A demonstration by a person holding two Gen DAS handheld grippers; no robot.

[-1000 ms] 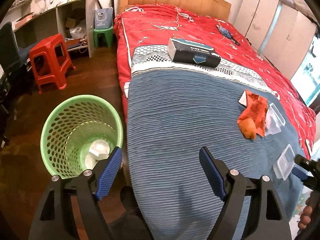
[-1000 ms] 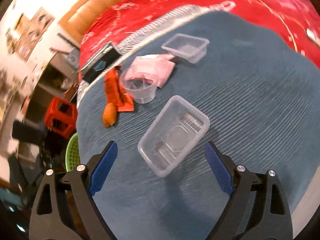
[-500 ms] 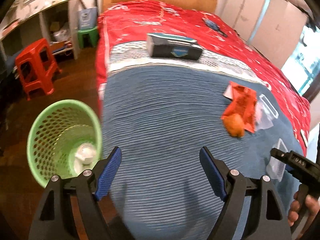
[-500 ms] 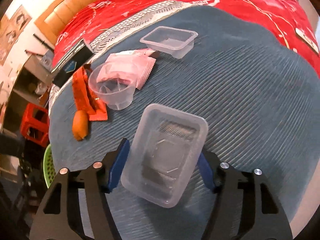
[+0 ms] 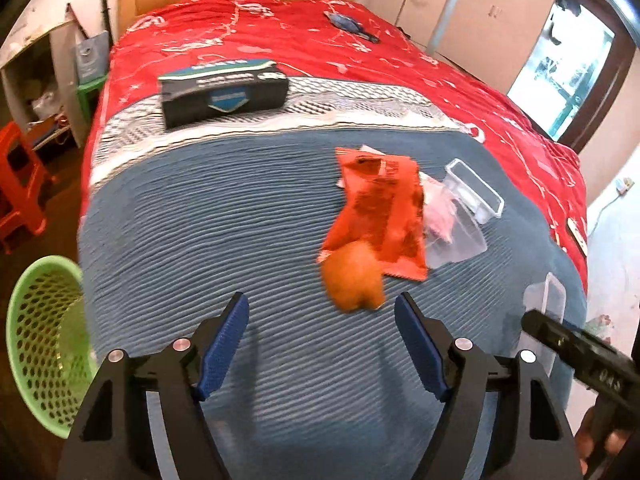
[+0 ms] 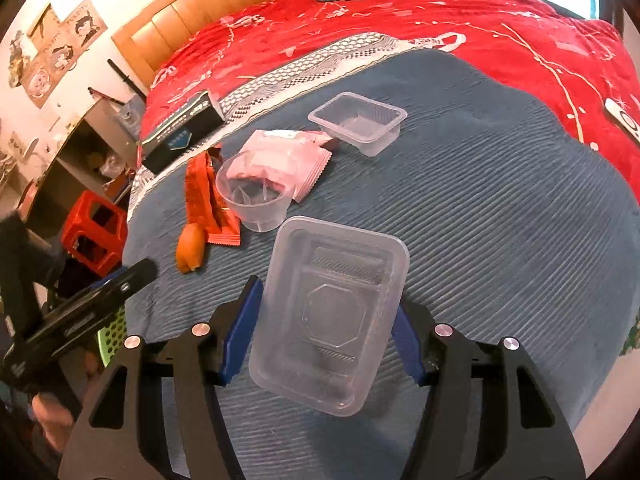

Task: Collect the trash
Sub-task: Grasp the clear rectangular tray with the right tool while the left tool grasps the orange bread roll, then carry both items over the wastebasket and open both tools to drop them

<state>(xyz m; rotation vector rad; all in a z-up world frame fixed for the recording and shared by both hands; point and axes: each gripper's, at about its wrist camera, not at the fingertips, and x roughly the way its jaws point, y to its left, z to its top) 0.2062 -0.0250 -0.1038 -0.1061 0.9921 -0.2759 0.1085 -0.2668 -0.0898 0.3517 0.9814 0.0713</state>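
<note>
- Clear tray [image 6: 332,316] sits between the right gripper [image 6: 324,332] jaws, long axis running away from the camera, far end sticking out past the fingertips.
- Right jaws have just been closing; both blue pads now lie against the tray's long sides, about half open, clamped on it. Can't tell if the tray is off the blanket [image 6: 500,220].
- Left gripper [image 5: 320,344] jaws have just narrowed a little but stand wide, nothing between them, pads touching nothing. View is motion-blurred.
- Orange lump [image 5: 354,276] lies just ahead of the left jaws, nearer the right-hand pad, touching the near end of the red wrapper [image 5: 380,216].
- Past the wrapper: clear cup [image 6: 254,192] lying partly on a pink packet [image 6: 288,160], then a second tray [image 6: 360,122] further back.
- Black box [image 5: 224,94] well apart, on the patterned band near the red quilt [image 5: 360,68].
- Green bin [image 5: 44,340] on the floor just off the bed's left edge, near the left gripper.
- Open blanket to the left of the lump and to the right of the held tray.
- Right gripper shows at the left view's lower right, tray edge just beyond it.
</note>
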